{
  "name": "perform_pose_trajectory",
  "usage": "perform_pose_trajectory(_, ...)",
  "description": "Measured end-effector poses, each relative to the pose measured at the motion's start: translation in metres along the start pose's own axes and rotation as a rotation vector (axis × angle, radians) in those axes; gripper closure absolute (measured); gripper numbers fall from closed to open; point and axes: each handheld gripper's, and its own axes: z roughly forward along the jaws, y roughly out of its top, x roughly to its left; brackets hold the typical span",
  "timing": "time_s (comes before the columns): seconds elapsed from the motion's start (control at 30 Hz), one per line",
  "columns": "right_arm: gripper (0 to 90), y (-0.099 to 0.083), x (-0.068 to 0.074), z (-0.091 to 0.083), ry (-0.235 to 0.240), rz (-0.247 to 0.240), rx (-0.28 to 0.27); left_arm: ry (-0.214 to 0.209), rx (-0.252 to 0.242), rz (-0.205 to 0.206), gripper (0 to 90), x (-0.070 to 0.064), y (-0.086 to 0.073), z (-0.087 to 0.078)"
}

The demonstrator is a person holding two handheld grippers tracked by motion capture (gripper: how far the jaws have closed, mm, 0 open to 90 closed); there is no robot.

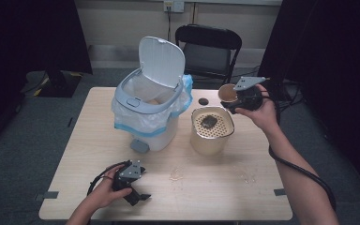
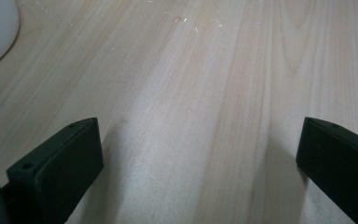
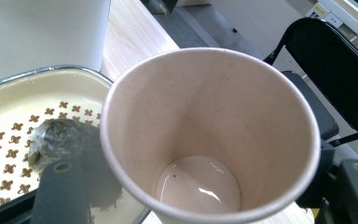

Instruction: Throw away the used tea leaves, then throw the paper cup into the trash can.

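- The right gripper [image 1: 233, 100] is raised above the table's far right part, its jaws clamped on a paper cup [image 1: 227, 93]; the person's right hand [image 1: 261, 112] wraps the body of the tool, and the grey three-cornered plate on top faces upward.
- In the right gripper view the paper cup [image 3: 214, 135] sits between the two black jaws with its mouth open to the camera; its inside is pale and wet, and a thin film of clear liquid glistens at the bottom.
- Just below and to the left of that gripper stands a cream-coloured strainer pot [image 1: 211, 130] with a perforated insert; a dark, soggy tea bag [image 1: 209, 122] lies on the insert.
- From the right gripper's own camera the tea bag [image 3: 58, 137] rests on the patterned holes of the strainer pot [image 3: 9, 91], just beyond the left jaw and beside the cup's wall.
- Farther left of the right gripper, well apart from it, is a white pedal bin [image 1: 147, 105] with its lid tipped up and a blue-edged plastic liner folded over the rim.
- A small dark round object [image 1: 203, 101] lies on the table [image 1: 215, 187] between the bin and the cup; what it is cannot be told.
- The left gripper [image 1: 138, 196] rests low at the near left edge, held by the left hand [image 1: 104, 193], well apart from the cup.
- Its jaws stand wide apart with nothing between them; bare wood of the table [image 2: 191, 116] shows ahead of them.
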Motion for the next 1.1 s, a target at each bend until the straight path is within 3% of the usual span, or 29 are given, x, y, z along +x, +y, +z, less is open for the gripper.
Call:
perform_pose_trajectory(0.1,27.6,-0.001,0.001,-0.001,0.01,0.021,-0.004,0.002,-0.003,-0.003,0.0,0.0,0.0,0.0)
perform_pose_trajectory(0.2,27.4,-0.001,-0.001,-0.004,0.049,0.09,-0.034,0.002,-0.002,-0.003,0.0,0.0,0.0,0.0)
perform_pose_trajectory(0.53,27.1,0.001,-0.001,-0.012,0.063,0.125,-0.022,0.001,0.006,0.001,0.0,0.0,0.0,-0.001)
perform_pose_trajectory(1.1,27.1,0.012,0.005,-0.016,0.135,0.193,-0.027,-0.001,-0.002,-0.001,0.0,0.0,0.0,0.0)
